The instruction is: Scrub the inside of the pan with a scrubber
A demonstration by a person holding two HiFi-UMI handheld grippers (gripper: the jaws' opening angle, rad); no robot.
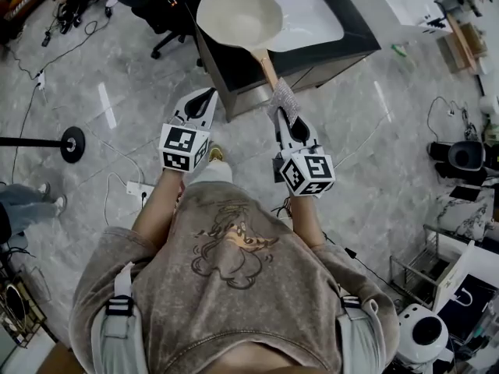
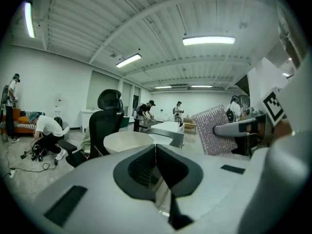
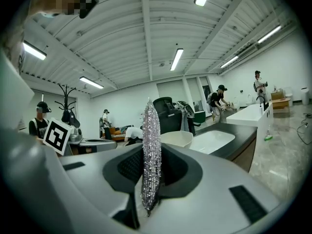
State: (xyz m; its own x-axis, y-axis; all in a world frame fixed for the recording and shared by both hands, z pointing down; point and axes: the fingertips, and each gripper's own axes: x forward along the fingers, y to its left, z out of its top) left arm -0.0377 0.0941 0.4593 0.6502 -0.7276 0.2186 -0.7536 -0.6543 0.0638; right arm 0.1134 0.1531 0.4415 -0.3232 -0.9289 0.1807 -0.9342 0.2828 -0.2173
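A cream pan (image 1: 238,18) with a wooden handle (image 1: 267,65) rests on a dark counter (image 1: 234,72), its handle pointing toward me. My right gripper (image 1: 284,115) is shut on a silvery glittering scrubber (image 1: 285,98), held just short of the handle's end. In the right gripper view the scrubber (image 3: 150,150) stands edge-on between the jaws, with the pan (image 3: 178,138) beyond it. My left gripper (image 1: 207,94) hangs beside the counter's near edge, shut with nothing in it. Its own view shows the jaws (image 2: 156,147) pressed together, the pan (image 2: 129,141) ahead and the scrubber (image 2: 212,129) to the right.
A white sink basin (image 1: 312,18) is set in the counter right of the pan. A black office chair (image 1: 168,14) stands behind the counter on the left. Cables and a round stand base (image 1: 72,142) lie on the grey floor; equipment crowds the right side.
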